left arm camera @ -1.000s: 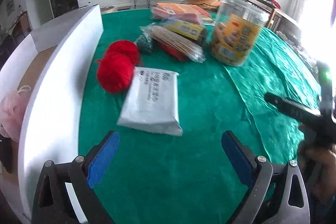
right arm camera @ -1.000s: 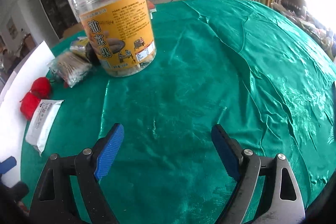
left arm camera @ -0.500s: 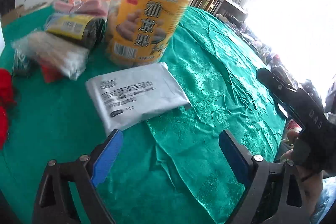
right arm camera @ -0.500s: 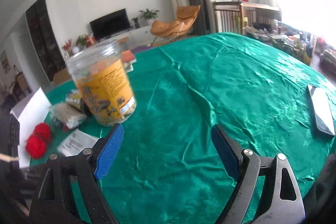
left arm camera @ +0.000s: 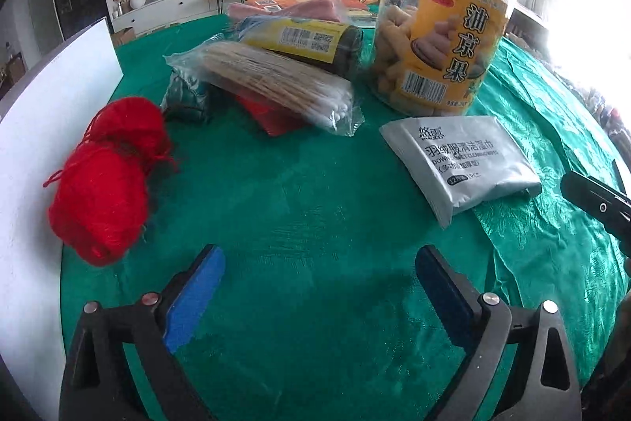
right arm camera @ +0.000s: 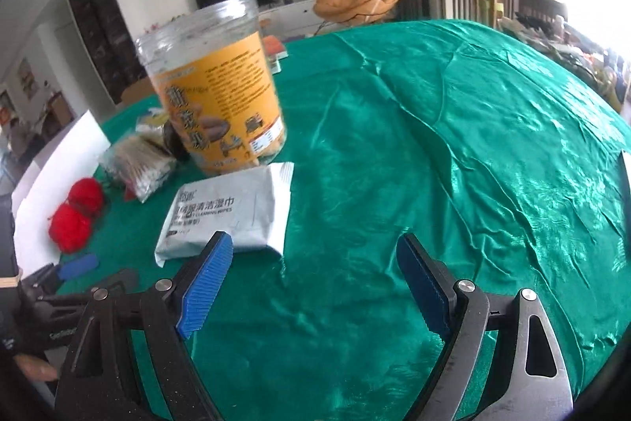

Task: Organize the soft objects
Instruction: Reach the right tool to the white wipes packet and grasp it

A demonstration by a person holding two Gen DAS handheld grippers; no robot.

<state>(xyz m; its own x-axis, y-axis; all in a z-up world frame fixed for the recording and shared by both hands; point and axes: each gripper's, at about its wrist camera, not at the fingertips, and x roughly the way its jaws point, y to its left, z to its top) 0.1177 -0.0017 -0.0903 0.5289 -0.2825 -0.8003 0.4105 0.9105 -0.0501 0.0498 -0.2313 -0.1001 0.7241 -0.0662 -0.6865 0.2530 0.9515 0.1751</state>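
Note:
Two red yarn balls (left arm camera: 106, 176) lie on the green cloth beside the white box wall (left arm camera: 35, 145); they also show in the right wrist view (right arm camera: 75, 216). A grey wet-wipes pack (left arm camera: 461, 160) lies flat in front of the jar, also in the right wrist view (right arm camera: 232, 212). My left gripper (left arm camera: 319, 283) is open and empty, low over bare cloth between the yarn and the pack. My right gripper (right arm camera: 315, 267) is open and empty, just right of the pack's near edge.
A tall clear snack jar (left arm camera: 441, 22) stands behind the pack. A cotton-swab bag (left arm camera: 276, 85), a yellow-labelled roll (left arm camera: 311, 42), a red item and pink packets lie behind the yarn. The right half of the table (right arm camera: 473, 145) is green cloth.
The left gripper's view has swung back left, so the yarn and box wall are in view again. The right gripper has moved down and in toward the wipes pack. The pack lies further right than a second ago.

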